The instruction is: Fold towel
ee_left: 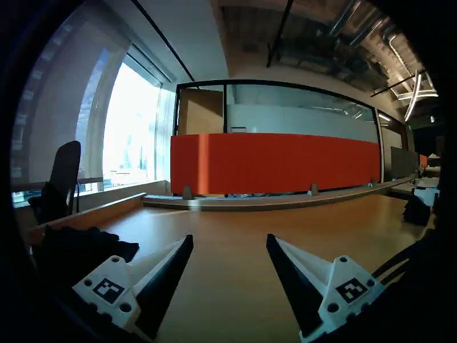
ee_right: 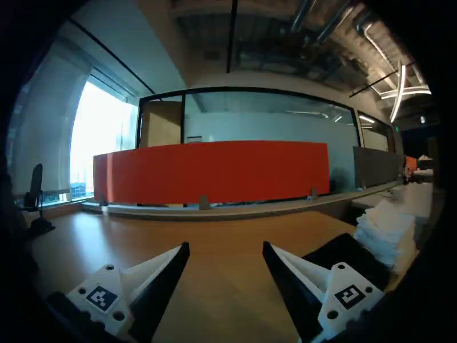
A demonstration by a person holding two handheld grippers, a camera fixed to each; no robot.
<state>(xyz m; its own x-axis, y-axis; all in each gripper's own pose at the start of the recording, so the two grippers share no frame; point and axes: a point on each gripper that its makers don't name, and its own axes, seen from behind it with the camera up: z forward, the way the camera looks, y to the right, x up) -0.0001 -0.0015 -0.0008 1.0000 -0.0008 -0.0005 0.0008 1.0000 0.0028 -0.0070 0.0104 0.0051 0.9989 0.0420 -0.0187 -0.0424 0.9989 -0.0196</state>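
Black-and-white tags mark spread fingers of the right hand-held gripper.

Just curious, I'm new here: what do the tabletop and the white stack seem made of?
Tabletop: wood or wood-look laminate, smooth and satin; warm brown with a soft sheen. White stack: probably folded cloth towels, matte; soft, uneven layered edges.

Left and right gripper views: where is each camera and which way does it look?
Left gripper view: on the left gripper, low over the wooden table, facing the orange divider; its open fingers show, dark cloth at left.
Right gripper view: on the right gripper, facing the same divider; open fingers show, white towel stack at right.
Shared: table, divider, bright window.
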